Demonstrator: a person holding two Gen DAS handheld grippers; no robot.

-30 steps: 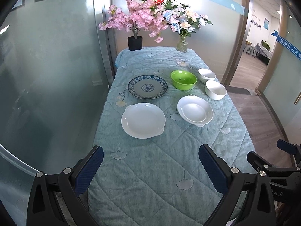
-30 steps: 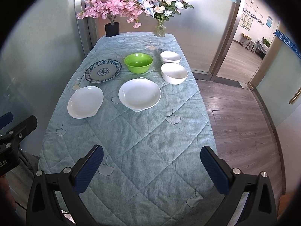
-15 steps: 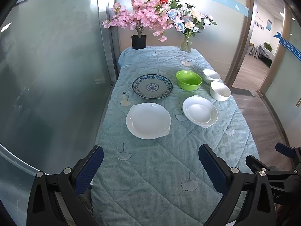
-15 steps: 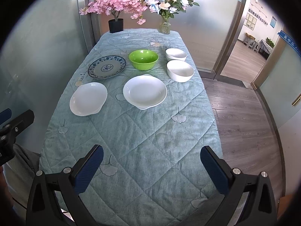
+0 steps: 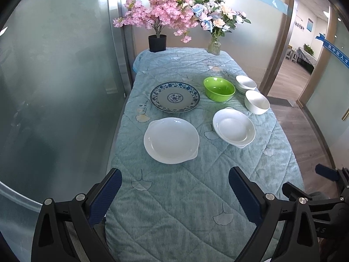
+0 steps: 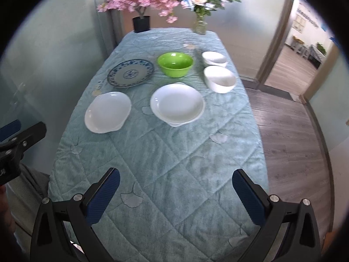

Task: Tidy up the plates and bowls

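Observation:
On the teal quilted table (image 5: 174, 196) lie a white plate (image 5: 171, 140) at near left, a second white plate (image 5: 233, 127) to its right, a blue-patterned plate (image 5: 175, 96) behind, a green bowl (image 5: 219, 88), and two white bowls (image 5: 256, 102) (image 5: 246, 83) at the right edge. The same pieces show in the right wrist view: white plates (image 6: 108, 111) (image 6: 177, 103), patterned plate (image 6: 130, 72), green bowl (image 6: 175, 64), white bowls (image 6: 219, 78) (image 6: 214, 58). My left gripper (image 5: 174, 193) and right gripper (image 6: 175, 193) are open and empty above the table's near end.
A pink blossom tree in a black pot (image 5: 157, 43) and a glass vase of flowers (image 5: 214, 45) stand at the table's far end. A frosted glass wall (image 5: 54, 87) runs along the left. Wood floor (image 6: 290, 135) and a doorway lie to the right.
Both grippers have moved forward toward the dishes, which look larger and closer. The jaws stay open. Nothing on the table has moved.

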